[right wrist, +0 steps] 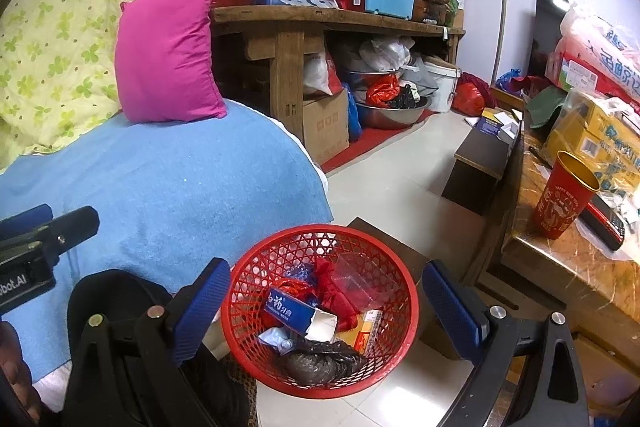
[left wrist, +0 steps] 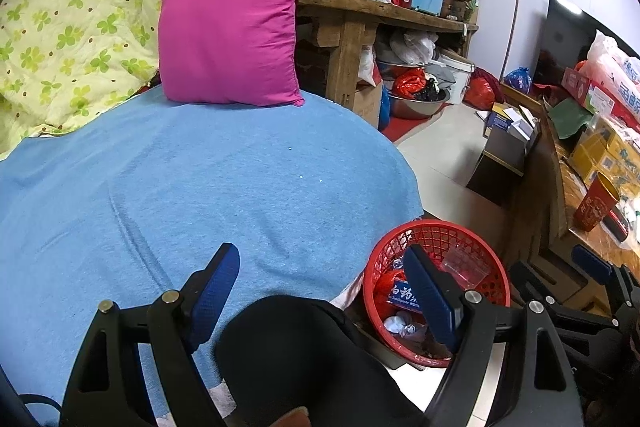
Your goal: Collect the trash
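Observation:
A red mesh basket (right wrist: 248, 279) stands on the floor beside the bed; it also shows in the left wrist view (left wrist: 496, 267). It holds a blue and white toothpaste box (right wrist: 292, 311), red wrappers (right wrist: 336, 291), a clear plastic piece (right wrist: 360, 279), a dark bag (right wrist: 320, 359) and white paper. My right gripper (right wrist: 326, 291) is open and empty, above the basket. My left gripper (left wrist: 320, 279) is open and empty over the blue bed cover (left wrist: 200, 179), with its right finger (left wrist: 428, 291) in front of the basket.
A magenta pillow (left wrist: 232, 23) leans on a green-patterned quilt (left wrist: 68, 7). A wooden bench (right wrist: 320, 19) carries boxes, with bags and a metal basin below. A counter (right wrist: 560, 267) at right holds a red cup (right wrist: 560, 203) and packages. A dark stool (right wrist: 476, 163) stands on the tiled floor.

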Tool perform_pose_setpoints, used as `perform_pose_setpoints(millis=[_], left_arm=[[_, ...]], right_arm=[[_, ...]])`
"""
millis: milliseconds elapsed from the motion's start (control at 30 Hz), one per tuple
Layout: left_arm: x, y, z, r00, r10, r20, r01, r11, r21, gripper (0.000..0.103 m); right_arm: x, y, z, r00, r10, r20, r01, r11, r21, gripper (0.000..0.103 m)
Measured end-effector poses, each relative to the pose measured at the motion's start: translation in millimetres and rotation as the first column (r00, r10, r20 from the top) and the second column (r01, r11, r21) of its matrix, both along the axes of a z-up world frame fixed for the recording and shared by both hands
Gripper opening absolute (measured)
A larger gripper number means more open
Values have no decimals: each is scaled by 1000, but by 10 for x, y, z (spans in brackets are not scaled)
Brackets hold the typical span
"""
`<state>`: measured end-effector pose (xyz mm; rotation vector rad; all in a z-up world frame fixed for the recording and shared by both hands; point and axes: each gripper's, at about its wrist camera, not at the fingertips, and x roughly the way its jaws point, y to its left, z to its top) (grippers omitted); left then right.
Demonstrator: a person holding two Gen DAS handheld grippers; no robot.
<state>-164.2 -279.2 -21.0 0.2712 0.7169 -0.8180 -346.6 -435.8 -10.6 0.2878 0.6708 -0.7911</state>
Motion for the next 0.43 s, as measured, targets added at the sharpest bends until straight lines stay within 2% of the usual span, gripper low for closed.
perform_pose_setpoints(millis=[433], left_arm=[[-25,11,4,1000,-5,17,5,1000,-4,87]], right_arm=[[5,1,-3,1000,2,0,-2,1000,0,98]])
